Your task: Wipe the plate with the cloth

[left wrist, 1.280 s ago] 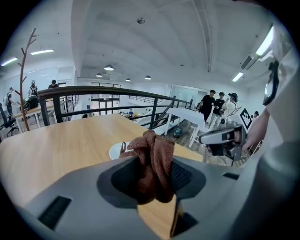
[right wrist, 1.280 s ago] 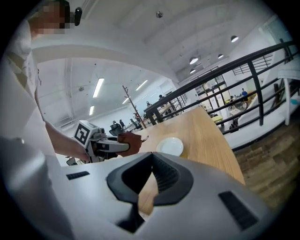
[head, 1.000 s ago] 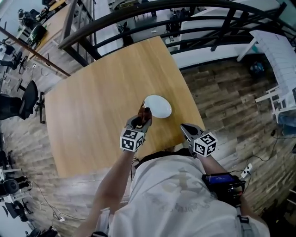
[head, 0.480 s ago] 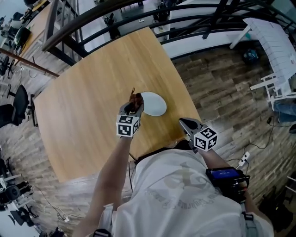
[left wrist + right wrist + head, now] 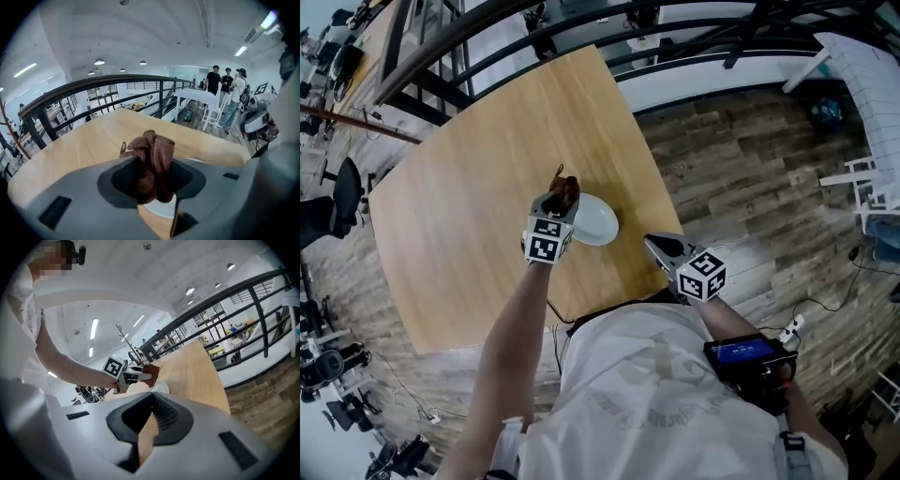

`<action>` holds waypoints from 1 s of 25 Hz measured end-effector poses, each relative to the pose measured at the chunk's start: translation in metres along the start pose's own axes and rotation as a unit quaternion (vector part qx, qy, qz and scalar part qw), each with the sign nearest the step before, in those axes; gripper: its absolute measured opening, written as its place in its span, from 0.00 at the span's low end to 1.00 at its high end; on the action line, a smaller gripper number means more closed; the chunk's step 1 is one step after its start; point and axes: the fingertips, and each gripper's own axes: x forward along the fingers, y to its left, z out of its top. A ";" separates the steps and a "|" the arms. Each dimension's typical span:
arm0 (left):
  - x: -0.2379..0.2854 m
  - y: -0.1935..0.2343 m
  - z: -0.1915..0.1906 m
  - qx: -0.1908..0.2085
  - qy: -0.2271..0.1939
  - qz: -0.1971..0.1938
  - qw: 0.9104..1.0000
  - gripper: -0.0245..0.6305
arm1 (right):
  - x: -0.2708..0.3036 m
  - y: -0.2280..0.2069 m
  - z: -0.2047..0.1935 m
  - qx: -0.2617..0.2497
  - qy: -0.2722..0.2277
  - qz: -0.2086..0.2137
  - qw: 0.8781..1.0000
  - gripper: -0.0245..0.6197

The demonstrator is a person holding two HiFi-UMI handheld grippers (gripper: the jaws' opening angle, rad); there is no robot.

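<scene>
Head view: left gripper (image 5: pixel 557 202) clenched on crumpled brown cloth (image 5: pixel 567 187), held at the 10 o'clock rim of the round white plate (image 5: pixel 596 223), evidently poised for wiping. Right gripper (image 5: pixel 659 247), jaws together and empty, waits at plate's 4 o'clock.

Bright ceiling lights, sharp focus, fisheye-warped edges

The cloth (image 5: pixel 152 161) is rust-brown, crumpled fabric. The plate (image 5: pixel 598 223) looks smooth, glossy white; the table (image 5: pixel 469 187) is pale matt wood
</scene>
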 end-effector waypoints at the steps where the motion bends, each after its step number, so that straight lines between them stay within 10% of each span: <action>1: 0.005 -0.002 0.003 0.006 0.005 0.001 1.000 0.30 | -0.001 -0.001 -0.002 0.000 0.005 0.007 1.000 0.06; 25: -0.014 -0.021 -0.035 0.071 0.131 -0.011 0.989 0.30 | 0.013 0.022 -0.016 0.031 0.006 0.067 0.997 0.06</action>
